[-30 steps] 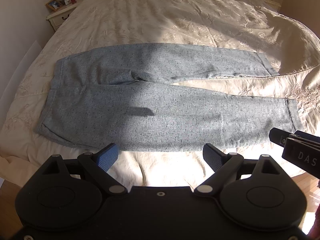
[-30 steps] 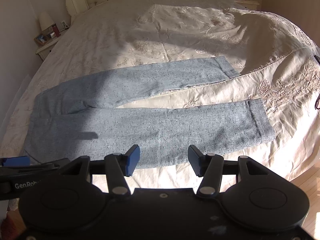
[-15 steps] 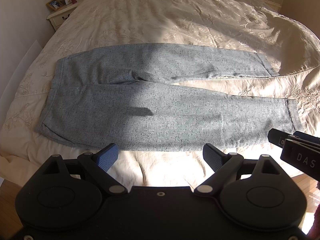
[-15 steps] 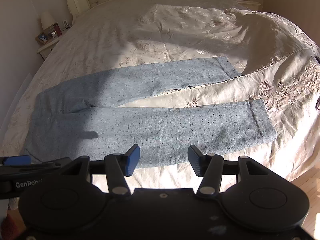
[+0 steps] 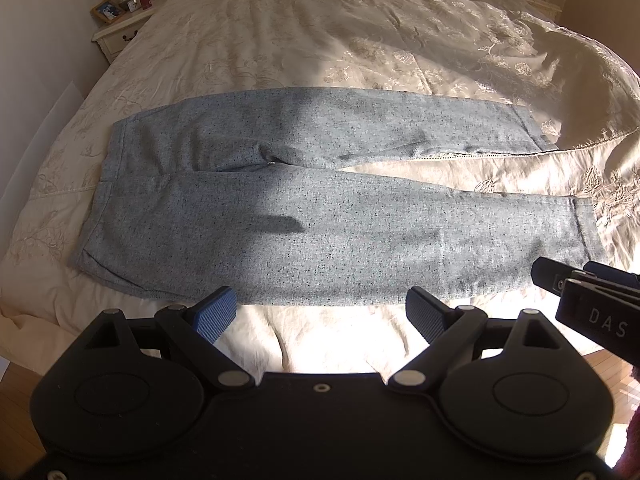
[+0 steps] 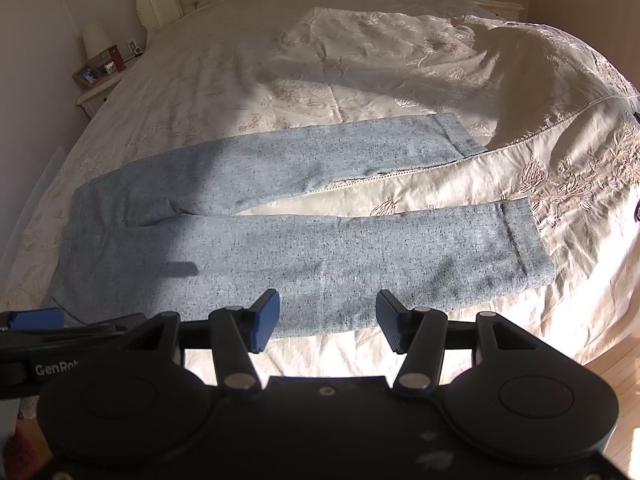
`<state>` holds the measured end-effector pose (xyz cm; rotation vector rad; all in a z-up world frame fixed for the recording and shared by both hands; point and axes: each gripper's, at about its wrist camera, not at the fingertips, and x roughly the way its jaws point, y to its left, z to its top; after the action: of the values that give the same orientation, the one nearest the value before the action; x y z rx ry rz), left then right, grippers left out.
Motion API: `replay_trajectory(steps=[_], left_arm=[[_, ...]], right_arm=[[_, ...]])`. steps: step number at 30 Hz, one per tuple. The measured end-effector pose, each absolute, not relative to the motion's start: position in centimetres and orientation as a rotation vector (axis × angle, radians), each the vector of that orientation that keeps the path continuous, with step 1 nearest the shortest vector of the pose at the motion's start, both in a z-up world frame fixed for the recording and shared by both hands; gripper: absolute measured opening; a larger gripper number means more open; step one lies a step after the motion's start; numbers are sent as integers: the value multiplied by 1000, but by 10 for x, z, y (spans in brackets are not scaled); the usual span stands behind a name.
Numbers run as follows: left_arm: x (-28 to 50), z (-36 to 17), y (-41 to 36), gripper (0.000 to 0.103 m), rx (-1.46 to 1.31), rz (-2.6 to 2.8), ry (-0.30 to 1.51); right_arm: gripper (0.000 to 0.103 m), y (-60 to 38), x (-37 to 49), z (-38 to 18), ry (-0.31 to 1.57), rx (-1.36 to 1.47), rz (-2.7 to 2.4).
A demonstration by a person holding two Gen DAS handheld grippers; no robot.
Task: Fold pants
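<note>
We hold the left hand-held gripper [image 5: 320, 312] with its fingers apart and nothing between them, above the near edge of the bed [image 5: 320, 32]. The right hand-held gripper [image 6: 327, 320] is likewise spread wide and empty, over the same edge just beside it; its tip shows at the right of the left view. The pants [image 5: 312, 216] lie flat across the cream bedspread [image 6: 360, 60], waistband to our left and both legs running right. The legs part toward the cuffs, with a strip of bedspread between them. The near leg reaches almost to the bed's edge, just beyond both grippers. A nightstand [image 5: 120, 32] stands at the far left.
</note>
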<state>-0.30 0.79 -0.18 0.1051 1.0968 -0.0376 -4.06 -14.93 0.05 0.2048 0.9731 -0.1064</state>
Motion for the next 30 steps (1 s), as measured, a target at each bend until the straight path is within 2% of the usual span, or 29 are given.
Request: replay_trajectory(steps=[17, 24, 30], left_arm=[[12, -11, 13, 92, 71, 8, 1121], [38, -22, 34, 87, 50, 23, 1139], [92, -33, 50, 82, 113, 7, 1116]], right_arm=[[57, -149, -19, -13, 1042, 149, -117], [56, -156, 9, -38, 1124, 248, -168], [57, -166, 51, -51, 1155, 283, -263]])
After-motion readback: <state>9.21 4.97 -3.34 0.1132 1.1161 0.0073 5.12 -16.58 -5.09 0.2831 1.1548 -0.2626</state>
